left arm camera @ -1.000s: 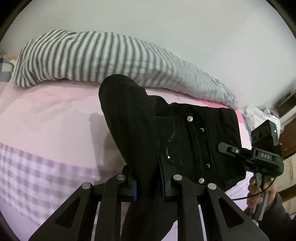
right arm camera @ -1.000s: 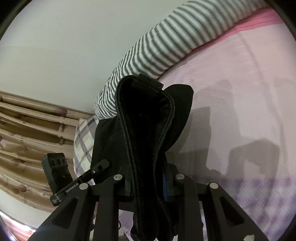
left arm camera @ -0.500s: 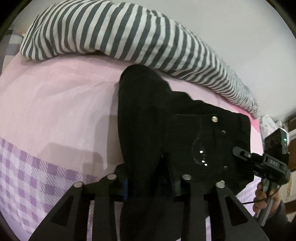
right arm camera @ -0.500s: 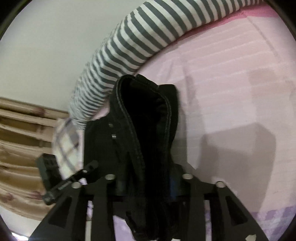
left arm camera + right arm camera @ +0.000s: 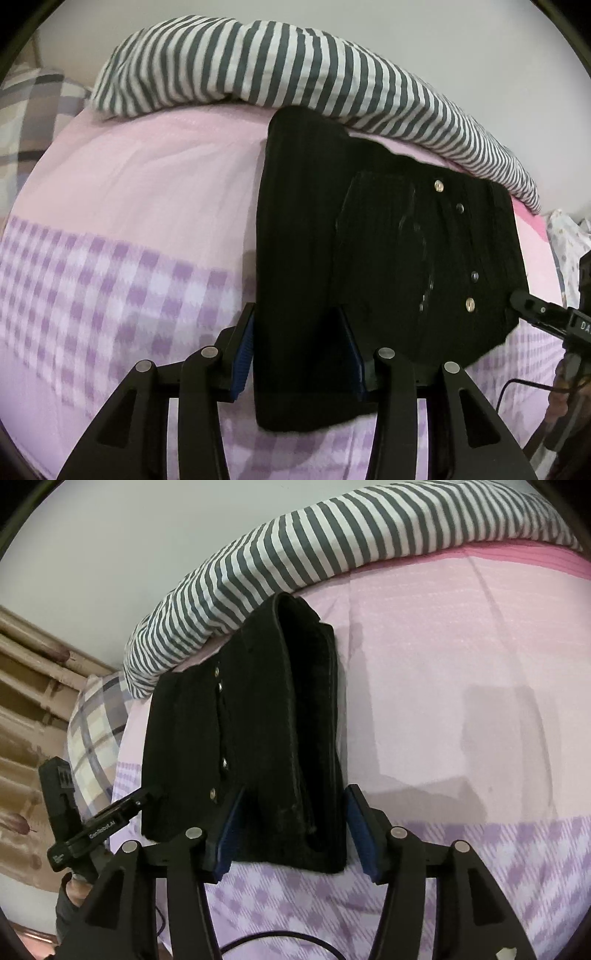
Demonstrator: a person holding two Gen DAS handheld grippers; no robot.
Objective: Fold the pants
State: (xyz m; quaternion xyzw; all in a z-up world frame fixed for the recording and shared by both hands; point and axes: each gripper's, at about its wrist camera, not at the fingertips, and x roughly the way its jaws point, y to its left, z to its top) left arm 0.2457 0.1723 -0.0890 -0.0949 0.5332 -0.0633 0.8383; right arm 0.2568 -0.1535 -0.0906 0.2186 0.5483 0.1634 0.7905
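On the pink and purple-checked bed sheet, just near of the grey-and-white striped rolled duvet, lie the black denim pants, folded into a thick pad whose far edge touches or tucks under that roll. The left gripper stands spread, its blue-padded fingers either side of the near left part of the bundle with a little gap showing, so it reads as released rather than pinching. The right gripper is likewise parted around the near right stack, where several seamed layers show edge-on; whether the pads brush the cloth cannot be told. I judge the fabric heavy and fairly stiff for cloth: it holds its layered shape, yet would sag and spill open if lifted by one layer only. It is neither slippery nor fragile, though the metal studs near the waistband are hard lumps best avoided. The soundest hold seems the folded near edge, pinching all layers together at both corners.
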